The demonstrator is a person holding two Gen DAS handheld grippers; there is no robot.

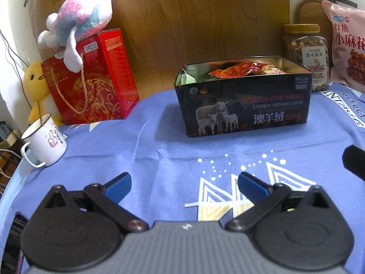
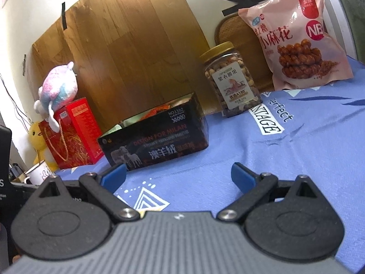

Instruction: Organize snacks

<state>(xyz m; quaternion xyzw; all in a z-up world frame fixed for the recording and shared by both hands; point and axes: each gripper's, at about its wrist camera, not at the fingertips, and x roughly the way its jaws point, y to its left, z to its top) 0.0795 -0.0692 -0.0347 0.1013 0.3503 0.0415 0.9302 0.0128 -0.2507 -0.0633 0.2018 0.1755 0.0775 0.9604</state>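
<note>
Left gripper (image 1: 184,186) and right gripper (image 2: 178,177), both spread wide and empty, hover above the blue-clothed worktop (image 1: 159,137). The open black rectangular tin (image 1: 243,111) of snack packets stands well ahead of both, with the clear gold-lidded nut jar (image 2: 230,80) and pink snack bag (image 2: 294,36) behind it.

A: Where are they relative to the black box (image 1: 243,101)?
B: Both in front. Left gripper (image 1: 184,186) spread wide, holding nothing. Right gripper (image 2: 178,176) likewise, off the box's right.

We are seeing the tin box (image 1: 241,105) sitting mid-cloth (image 1: 159,159), snack packets (image 1: 235,69) lying in it. Left of the box: gift bag (image 1: 91,80) and mug (image 1: 45,143). Right of it, behind: nut jar (image 1: 306,50), then snack pouch (image 1: 349,45).
</note>
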